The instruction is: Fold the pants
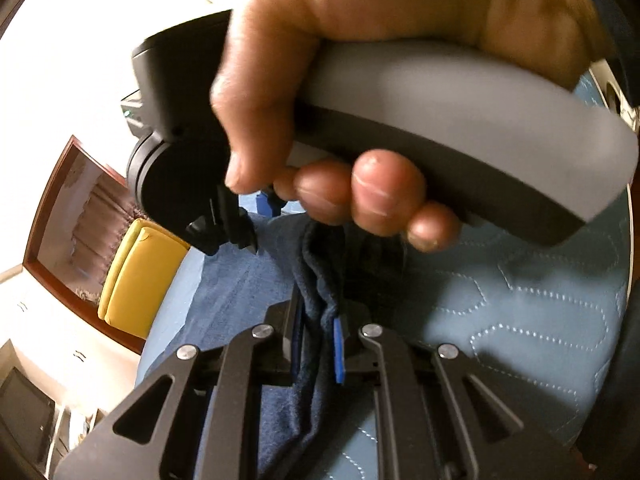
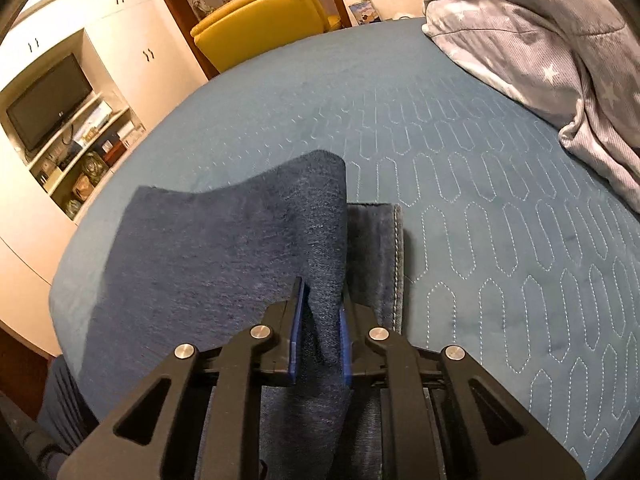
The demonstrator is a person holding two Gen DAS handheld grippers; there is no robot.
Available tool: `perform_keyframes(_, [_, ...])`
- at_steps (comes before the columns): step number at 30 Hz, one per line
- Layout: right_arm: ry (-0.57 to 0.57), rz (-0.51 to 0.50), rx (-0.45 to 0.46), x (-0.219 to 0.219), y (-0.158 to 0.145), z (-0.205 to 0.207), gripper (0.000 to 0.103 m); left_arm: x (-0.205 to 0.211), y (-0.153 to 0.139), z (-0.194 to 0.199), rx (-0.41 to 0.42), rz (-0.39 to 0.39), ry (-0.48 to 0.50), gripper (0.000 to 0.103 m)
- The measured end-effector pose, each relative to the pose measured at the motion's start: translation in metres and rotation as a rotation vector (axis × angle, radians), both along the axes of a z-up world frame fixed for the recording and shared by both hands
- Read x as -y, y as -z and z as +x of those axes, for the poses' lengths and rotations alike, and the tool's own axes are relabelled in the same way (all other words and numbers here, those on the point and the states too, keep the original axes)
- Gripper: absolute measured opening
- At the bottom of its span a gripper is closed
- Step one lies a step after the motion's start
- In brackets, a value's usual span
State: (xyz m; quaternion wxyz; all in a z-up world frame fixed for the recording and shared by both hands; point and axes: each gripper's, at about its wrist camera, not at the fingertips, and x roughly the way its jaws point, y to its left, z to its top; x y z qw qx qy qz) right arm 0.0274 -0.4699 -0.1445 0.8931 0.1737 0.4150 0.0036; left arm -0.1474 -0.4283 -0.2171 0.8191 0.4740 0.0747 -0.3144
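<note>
Dark blue pants point(image 2: 224, 248) lie on a blue quilted bed cover point(image 2: 500, 216). My right gripper point(image 2: 320, 320) is shut on a raised fold of the pants, lifted off the bed; a stitched hem edge point(image 2: 396, 264) lies flat just right of it. My left gripper point(image 1: 318, 332) is shut on a bunched part of the pants point(image 1: 320, 276). In the left wrist view the person's hand point(image 1: 360, 80) holding the right gripper's grey handle point(image 1: 460, 120) fills the upper frame, close in front of my left gripper.
A grey star-patterned duvet point(image 2: 540, 52) is heaped at the bed's far right. A yellow chair point(image 2: 260, 20) stands beyond the bed's far edge, also visible in the left wrist view point(image 1: 136, 280). White cabinets with a TV point(image 2: 48, 100) stand at left.
</note>
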Motion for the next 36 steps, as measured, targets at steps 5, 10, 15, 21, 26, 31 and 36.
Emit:
perform_keyframes(5, [0.007, -0.048, 0.015, -0.005, -0.005, -0.002, 0.013, 0.0, -0.003, -0.002, 0.011, -0.006, 0.002, 0.012])
perform_keyframes(10, [0.026, -0.079, 0.027, -0.006, -0.011, -0.009, 0.013, 0.005, -0.003, -0.009, 0.027, -0.014, 0.009, 0.012])
perform_keyframes(15, [0.036, -0.064, -0.002, -0.003, 0.001, -0.008, 0.014, 0.008, 0.01, -0.009, 0.019, 0.003, 0.007, 0.012])
perform_keyframes(21, [0.055, -0.119, -0.017, -0.002, -0.005, -0.006, 0.025, -0.012, -0.018, 0.003, -0.04, -0.084, 0.006, 0.077])
perform_keyframes(26, [0.142, -0.203, -0.003, 0.002, -0.025, -0.013, 0.037, -0.069, -0.061, 0.007, -0.246, -0.248, 0.038, 0.078])
perform_keyframes(31, [0.239, -0.191, 0.017, -0.006, -0.045, -0.048, 0.037, -0.113, -0.125, 0.133, -0.548, -0.541, -0.194, 0.038])
perform_keyframes(36, [0.274, -0.177, -0.027, -0.034, -0.026, -0.065, 0.037, -0.054, -0.098, 0.251, -0.872, -0.429, -0.118, 0.02])
